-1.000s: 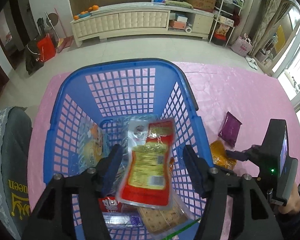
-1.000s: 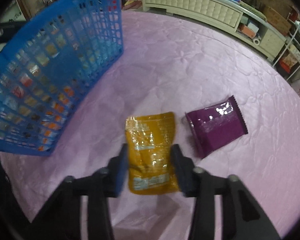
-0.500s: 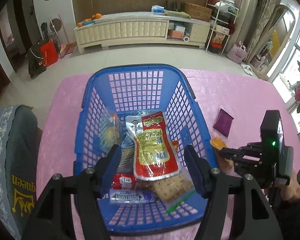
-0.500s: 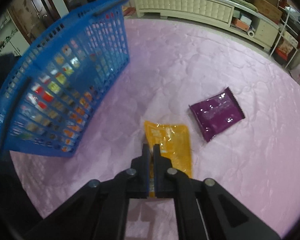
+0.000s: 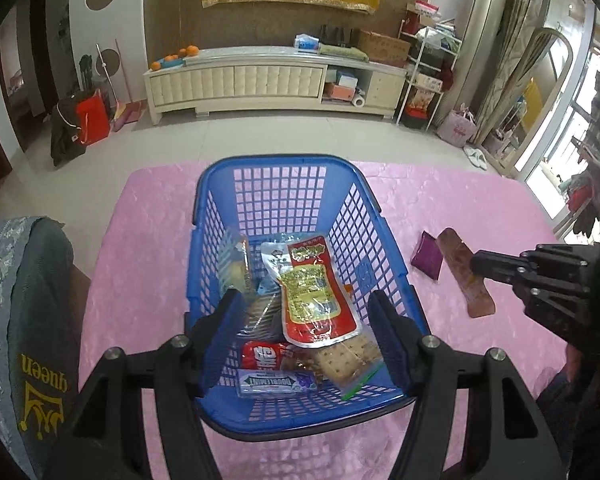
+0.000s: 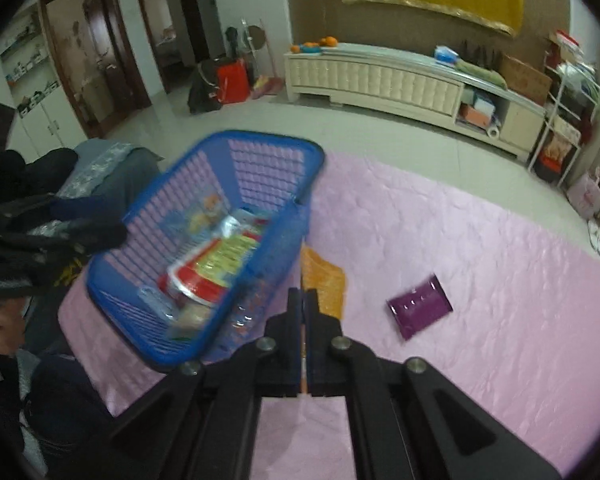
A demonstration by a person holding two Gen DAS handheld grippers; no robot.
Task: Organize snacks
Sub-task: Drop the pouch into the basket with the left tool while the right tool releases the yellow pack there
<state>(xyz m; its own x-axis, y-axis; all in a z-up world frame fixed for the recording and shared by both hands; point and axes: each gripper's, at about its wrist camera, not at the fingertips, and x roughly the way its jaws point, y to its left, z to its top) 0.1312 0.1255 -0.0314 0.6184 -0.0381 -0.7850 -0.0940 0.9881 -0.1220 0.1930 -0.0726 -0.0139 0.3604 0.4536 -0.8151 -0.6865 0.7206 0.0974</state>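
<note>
A blue plastic basket [image 5: 220,184] stands on the pink tablecloth and holds several snacks, with a red-and-yellow packet [image 5: 316,288] on top. My left gripper [image 5: 308,340] is open and empty above the basket's near end. My right gripper [image 6: 303,300] is shut on an orange snack pouch [image 6: 326,284] and holds it lifted to the right of the basket; the pouch also shows in the left wrist view [image 5: 464,272]. A purple snack packet [image 6: 420,310] lies on the cloth further right and shows in the left wrist view [image 5: 428,258] too.
A grey cushioned chair [image 5: 24,320] stands at the table's left edge. A long cream cabinet [image 5: 236,82] runs along the far wall across the floor. The pink tablecloth [image 6: 500,280] stretches to the right of the purple packet.
My right gripper closed on the orange pouch and lifted it off the cloth toward the basket. My left gripper rose and drew back from the basket, staying open.
</note>
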